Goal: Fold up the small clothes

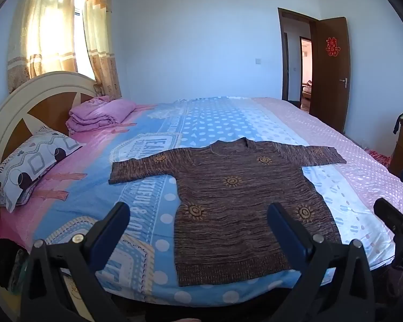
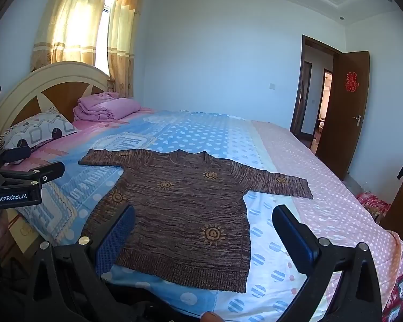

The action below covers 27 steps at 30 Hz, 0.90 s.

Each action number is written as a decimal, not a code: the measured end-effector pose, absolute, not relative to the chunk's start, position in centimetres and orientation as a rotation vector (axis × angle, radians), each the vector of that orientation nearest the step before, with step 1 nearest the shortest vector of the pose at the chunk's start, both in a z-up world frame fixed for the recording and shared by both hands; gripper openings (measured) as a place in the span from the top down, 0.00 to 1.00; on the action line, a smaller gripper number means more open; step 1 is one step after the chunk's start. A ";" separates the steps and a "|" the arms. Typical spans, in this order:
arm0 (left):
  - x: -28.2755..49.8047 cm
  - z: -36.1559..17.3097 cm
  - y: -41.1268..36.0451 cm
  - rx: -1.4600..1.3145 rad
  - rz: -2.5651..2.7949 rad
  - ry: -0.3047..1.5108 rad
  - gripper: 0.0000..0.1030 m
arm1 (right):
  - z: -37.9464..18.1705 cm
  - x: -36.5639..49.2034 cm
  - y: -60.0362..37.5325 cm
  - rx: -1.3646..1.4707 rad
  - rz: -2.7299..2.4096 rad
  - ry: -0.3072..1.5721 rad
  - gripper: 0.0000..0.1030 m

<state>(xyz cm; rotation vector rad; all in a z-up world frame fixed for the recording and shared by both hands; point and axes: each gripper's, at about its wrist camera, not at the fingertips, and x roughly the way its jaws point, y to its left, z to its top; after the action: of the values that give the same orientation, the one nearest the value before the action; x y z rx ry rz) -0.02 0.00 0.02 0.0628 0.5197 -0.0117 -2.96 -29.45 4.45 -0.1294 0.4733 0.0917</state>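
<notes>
Sweater (image 1: 236, 196) flat on bed (image 1: 349, 161) | both grippers' fingers (image 1: 282, 222) wide, above hem, no contact

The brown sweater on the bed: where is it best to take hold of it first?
Probably at a sleeve end. The brown sweater lies flat, both sleeves spread sideways, so each open gripper can come from the near edge and pinch the cuff on its side.
</notes>
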 end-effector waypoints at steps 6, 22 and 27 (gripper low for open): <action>-0.1 0.2 -0.1 0.076 0.002 0.514 0.00 | 4.4 -3.0 -29.4 -0.126 0.092 0.470 0.01; 0.4 -0.6 0.4 0.071 0.012 0.531 0.00 | 3.8 -2.7 -29.4 -0.119 0.099 0.487 0.01; 0.6 -0.8 0.4 0.069 0.011 0.537 0.00 | 3.8 -2.6 -29.4 -0.118 0.102 0.493 0.01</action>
<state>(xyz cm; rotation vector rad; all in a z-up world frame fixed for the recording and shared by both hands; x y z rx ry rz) 0.56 0.38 -0.77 0.0694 0.5367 0.0108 -2.62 -29.43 3.82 -0.1184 0.4930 0.1018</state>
